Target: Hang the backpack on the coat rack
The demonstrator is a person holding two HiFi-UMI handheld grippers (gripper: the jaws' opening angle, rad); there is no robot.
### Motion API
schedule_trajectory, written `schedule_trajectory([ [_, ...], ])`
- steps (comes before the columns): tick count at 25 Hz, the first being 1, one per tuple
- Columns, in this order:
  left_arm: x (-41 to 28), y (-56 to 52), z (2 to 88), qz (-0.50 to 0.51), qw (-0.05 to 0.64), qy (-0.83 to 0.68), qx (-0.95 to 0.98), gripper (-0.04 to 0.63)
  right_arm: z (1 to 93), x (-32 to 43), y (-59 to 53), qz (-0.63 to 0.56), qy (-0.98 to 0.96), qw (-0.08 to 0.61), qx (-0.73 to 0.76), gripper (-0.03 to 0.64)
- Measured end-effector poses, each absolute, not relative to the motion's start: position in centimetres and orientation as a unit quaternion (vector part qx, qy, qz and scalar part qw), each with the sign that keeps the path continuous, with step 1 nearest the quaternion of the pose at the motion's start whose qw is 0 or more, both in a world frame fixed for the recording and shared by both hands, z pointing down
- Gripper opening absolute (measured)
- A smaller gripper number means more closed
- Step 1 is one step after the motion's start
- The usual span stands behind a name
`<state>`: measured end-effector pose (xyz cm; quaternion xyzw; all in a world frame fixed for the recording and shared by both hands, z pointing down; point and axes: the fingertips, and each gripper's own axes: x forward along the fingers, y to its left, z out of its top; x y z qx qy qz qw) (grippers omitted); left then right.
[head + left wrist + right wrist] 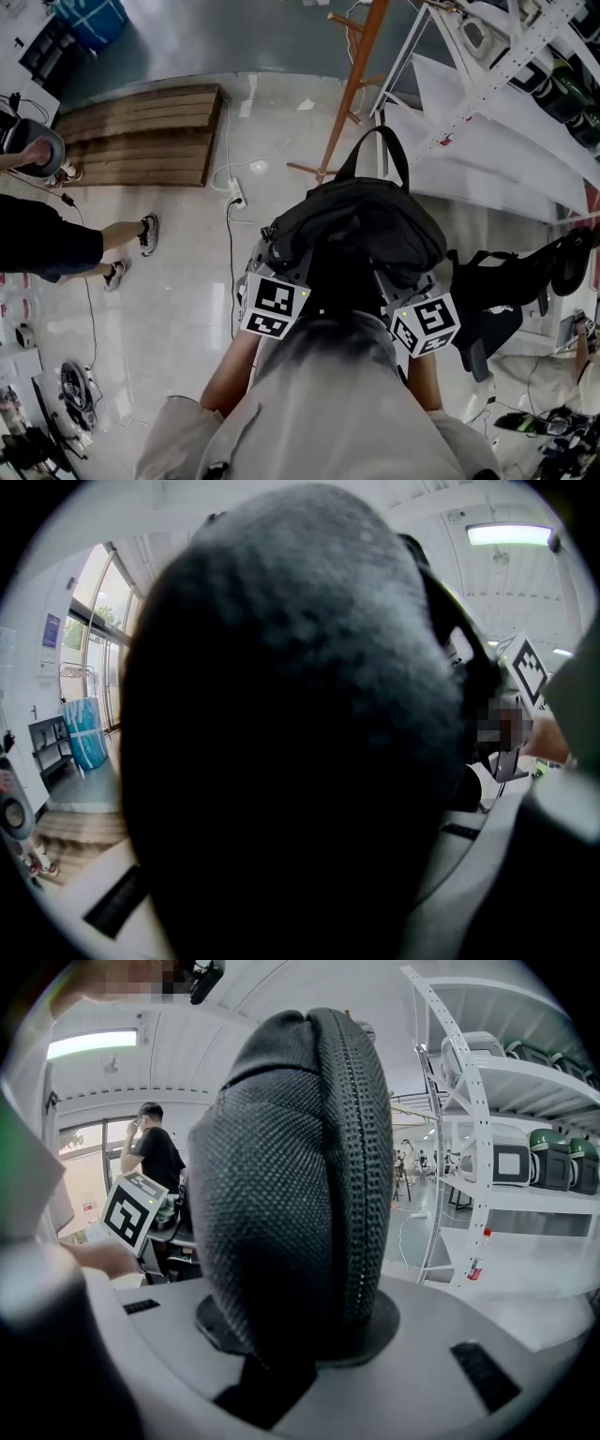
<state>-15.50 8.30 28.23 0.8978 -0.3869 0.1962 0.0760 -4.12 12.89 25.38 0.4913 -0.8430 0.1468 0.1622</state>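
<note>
Both grippers are holding the backpack (361,225) up in front of the person's chest, clear of the floor (187,272), so the pick-up part of the job looks done. At the near left, the left gripper (270,281) is clamping the bag's left side. In the left gripper view dark fabric is filling almost everything between its pale jaws. At the near right, the right gripper (414,302) is pinching the other side, and the right gripper view is showing a thick fold of black mesh squeezed between its jaws. Neither claw is standing spread or empty.

Just beyond the grippers, the bag's bulk is bulging upward, and its carry loop (402,161) is standing up at the far edge, pointing toward the rack — free, with nothing through it.

Farther off, the coat rack (361,66) is standing on the floor, leaning in the picture, well apart from the bag. Its pegs (349,21) are showing near the top edge, bare as far as the head view shows. A wooden pallet (141,136) is lying to the far left and white shelves (506,56) are rising to the far right.

By my judgement the hanging itself is all waiting — closing the gap, lifting the loop over a peg, then letting go.
</note>
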Motion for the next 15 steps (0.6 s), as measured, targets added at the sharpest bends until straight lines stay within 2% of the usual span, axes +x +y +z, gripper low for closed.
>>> schedule_trajectory([
  [15,-13.9,3.2,29.8,0.22,0.09,-0.392,0.889,0.103,27.2,-2.2,7.4,0.166,-0.847,0.164,0.477,0.123],
])
